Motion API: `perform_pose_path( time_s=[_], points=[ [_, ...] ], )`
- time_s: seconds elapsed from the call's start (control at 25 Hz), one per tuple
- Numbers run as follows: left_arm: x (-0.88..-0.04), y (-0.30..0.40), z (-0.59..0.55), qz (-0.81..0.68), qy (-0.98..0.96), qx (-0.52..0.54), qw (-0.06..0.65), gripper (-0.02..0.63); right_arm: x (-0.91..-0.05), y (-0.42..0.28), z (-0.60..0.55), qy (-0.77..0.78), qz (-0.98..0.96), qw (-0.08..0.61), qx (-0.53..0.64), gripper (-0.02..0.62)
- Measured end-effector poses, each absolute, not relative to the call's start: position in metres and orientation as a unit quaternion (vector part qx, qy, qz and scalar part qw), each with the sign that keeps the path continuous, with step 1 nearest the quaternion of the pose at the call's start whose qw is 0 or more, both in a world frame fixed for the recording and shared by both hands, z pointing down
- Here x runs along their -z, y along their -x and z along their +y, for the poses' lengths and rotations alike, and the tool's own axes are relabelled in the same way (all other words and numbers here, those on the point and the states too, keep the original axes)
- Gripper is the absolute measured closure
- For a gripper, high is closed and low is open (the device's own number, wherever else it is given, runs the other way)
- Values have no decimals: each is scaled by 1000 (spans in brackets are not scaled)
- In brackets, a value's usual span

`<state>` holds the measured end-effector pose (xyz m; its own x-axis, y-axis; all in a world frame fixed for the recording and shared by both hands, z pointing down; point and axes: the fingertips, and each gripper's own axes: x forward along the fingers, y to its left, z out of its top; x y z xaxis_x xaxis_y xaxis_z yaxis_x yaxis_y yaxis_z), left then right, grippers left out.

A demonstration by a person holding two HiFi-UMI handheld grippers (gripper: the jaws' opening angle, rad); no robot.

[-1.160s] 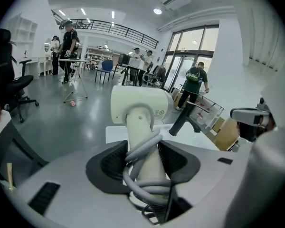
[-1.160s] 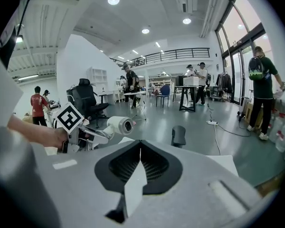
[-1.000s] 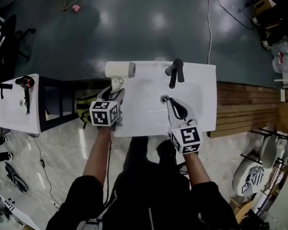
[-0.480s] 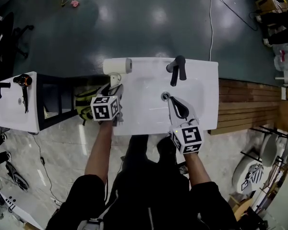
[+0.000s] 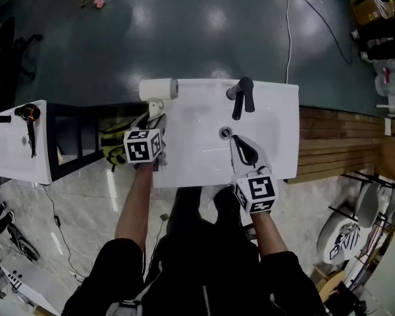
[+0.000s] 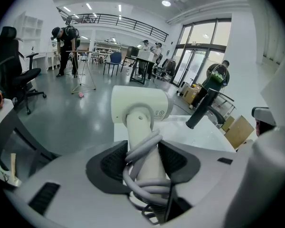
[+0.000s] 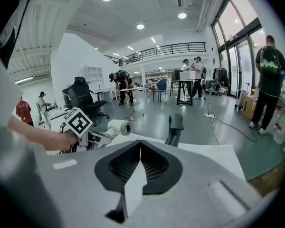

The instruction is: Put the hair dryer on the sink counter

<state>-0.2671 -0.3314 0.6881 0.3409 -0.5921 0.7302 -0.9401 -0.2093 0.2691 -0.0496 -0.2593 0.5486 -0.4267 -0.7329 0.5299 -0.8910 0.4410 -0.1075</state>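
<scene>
Hair dryer (image 5: pixel 159 89) lying at the far-left corner of the white sink counter (image 5: pixel 276 130), its cream barrel reaching just past the left edge and its handle pointing back toward the person; whether the barrel is touching the counter cannot be told. The left gripper (image 5: pixel 155 116) is clamping that handle, its jaws standing wide around it and pressing on the grey cord (image 6: pixel 142 175) wound about it. The right gripper (image 5: pixel 240 147) is hovering over the basin with its jaws together and empty, its tip just beside the drain (image 5: pixel 225 133). A dark faucet (image 5: pixel 242 97) is rising at the counter's back edge, well to the right of the dryer and apart from both grippers. A yellow and black bag (image 5: pixel 115 143) is sitting on the floor by the counter's left side, next to a black frame (image 5: pixel 72 137). Beyond it a second sink (image 5: pixel 13 157) is carrying a dark dryer (image 5: pixel 30 114). Wooden decking (image 5: pixel 342 143) is running along the right, and a cable (image 5: pixel 288 31) is trailing across the green floor beyond. Several people (image 6: pixel 66 37) are working at tables in the hall behind. Against a second ago, the dryer and the left gripper are sitting slightly farther out toward that corner, while the right gripper is holding much the same spot.
</scene>
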Motion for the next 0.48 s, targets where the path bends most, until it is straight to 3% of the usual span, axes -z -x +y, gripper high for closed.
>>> perform_pose_path(
  time_s=[0.48],
  points=[
    [-708, 265, -334, -516, -723, -274, 369, 407, -558, 46, -258, -498, -815, 212, -206, 591]
  ],
)
